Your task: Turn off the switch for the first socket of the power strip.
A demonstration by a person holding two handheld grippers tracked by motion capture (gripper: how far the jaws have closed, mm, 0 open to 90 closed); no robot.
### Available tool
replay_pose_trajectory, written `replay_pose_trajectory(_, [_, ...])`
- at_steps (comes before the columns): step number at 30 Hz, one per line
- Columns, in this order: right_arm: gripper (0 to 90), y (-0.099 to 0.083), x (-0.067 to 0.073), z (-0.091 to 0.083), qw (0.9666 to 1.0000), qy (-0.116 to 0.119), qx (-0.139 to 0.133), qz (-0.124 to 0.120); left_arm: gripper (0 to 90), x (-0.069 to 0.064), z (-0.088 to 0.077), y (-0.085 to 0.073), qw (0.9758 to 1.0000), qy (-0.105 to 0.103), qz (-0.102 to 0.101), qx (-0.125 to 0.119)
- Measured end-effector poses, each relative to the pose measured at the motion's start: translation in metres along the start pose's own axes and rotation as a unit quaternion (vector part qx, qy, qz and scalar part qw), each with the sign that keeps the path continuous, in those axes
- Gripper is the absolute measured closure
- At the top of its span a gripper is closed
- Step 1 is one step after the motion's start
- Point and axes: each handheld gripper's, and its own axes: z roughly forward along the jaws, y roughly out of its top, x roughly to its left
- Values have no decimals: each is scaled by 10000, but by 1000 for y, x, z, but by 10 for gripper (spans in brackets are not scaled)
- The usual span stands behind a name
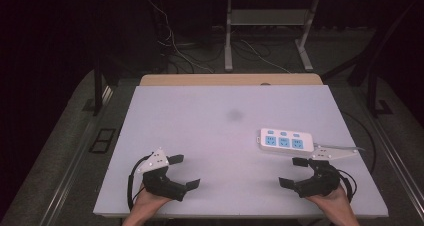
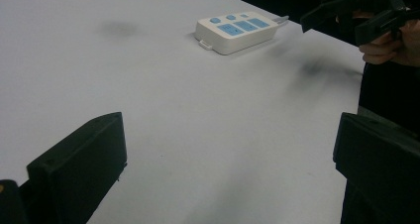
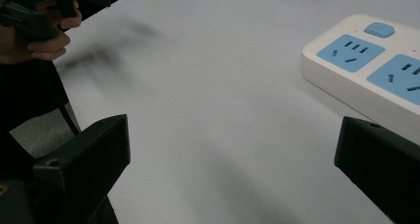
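You are at the very start of the approach: both grippers sit low at the near edge of the pale grey bench (image 1: 200, 131), and nothing is held yet. The thing nearest your reach is the white plastic power strip with three blue sockets and blue switches (image 1: 286, 139). It lies flat on the right half of the bench, a little beyond your right gripper (image 1: 300, 171) and well apart from your left gripper (image 1: 184, 171). In the right gripper view the strip's near end (image 3: 366, 65) shows just ahead and to the right of that gripper's fingers (image 3: 84, 154), with bare bench between them.

Both sets of fingers stand wide open and empty. Your left fingers (image 2: 79, 159) are spread with only the bench surface between them.

Your forearms come in from the near edge, each hand wrapped around its gripper from behind. The grippers are angled inward towards the middle of the bench, so the two sets of fingers face each other across the gap.

My judgement is that the next move falls to the right gripper: carry it forward and slightly right, keep the fingers spread, and straddle the strip across its narrow width before closing. The body is smooth and low, so come down level or it may skid away.
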Motion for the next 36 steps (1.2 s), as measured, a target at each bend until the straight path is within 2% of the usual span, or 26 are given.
replay_pose_trajectory(22, [5, -1, -1, 0, 9999, 68, 115, 90, 0, 1, 0, 0, 10000, 4, -21, -2])
replay_pose_trajectory(36, [5, 3, 2, 3, 9997, 11, 258, 50, 0, 2, 0, -1, 10000, -9, -42, 21])
